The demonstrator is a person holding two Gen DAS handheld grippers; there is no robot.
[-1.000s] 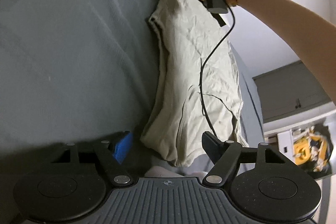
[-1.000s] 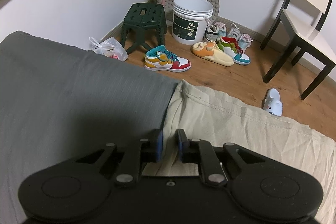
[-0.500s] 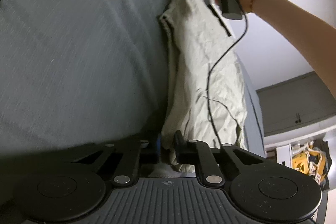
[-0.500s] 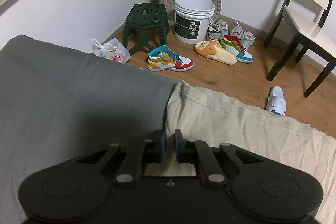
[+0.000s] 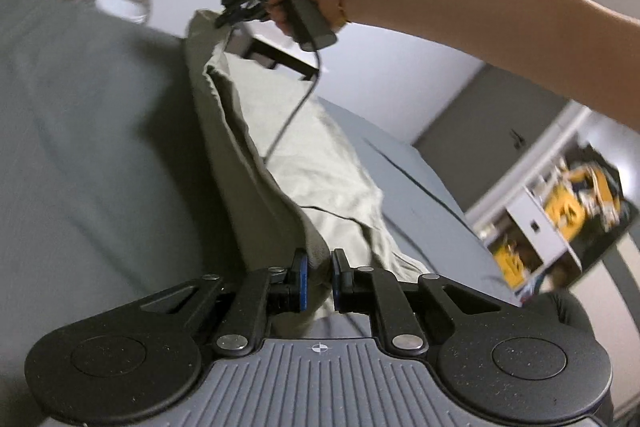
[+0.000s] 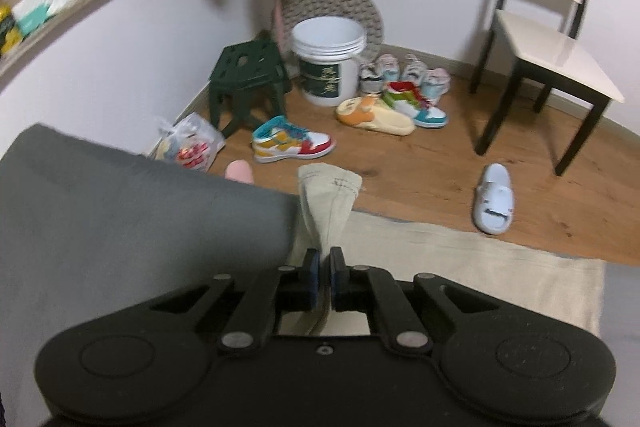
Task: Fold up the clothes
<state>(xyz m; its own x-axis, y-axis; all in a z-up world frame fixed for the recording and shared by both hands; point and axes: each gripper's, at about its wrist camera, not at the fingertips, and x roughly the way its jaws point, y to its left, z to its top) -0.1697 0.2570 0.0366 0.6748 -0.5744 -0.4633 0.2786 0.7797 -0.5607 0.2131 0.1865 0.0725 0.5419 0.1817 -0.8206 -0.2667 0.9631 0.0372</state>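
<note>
Grey bedding (image 5: 92, 155) fills the left of both wrist views, with a wooden floor (image 6: 420, 163) beyond its edge strewn with a green stool (image 6: 248, 75), a white bucket (image 6: 328, 67), several shoes and a pale chair (image 6: 552, 39); along the right side of the bedding lies the pale khaki garment (image 5: 320, 171), one long edge raised off the surface between the two tools; the left gripper (image 5: 319, 281) has its blue-padded fingers (image 5: 300, 281) closed on the near corner of that edge, cloth bunched in the narrow gap; further right and away, the right gripper (image 5: 228, 17), held in a person's hand (image 5: 296, 1), pinches the far corner, and its own view shows the right gripper (image 6: 324, 283) with jaws nearly touching on a fold of the cloth that stands up ahead of it; the step in hand looks like carrying this lifted edge across to make a lengthwise fold; to do it well, I would judge both corners should travel together at equal height, the edge kept lightly taut so it neither sags nor drags the lower layer; lay it parallel to the opposite edge, and let go only once the cloth rests flat; the dangling cable (image 5: 288, 115) should stay clear of the fold.
</note>
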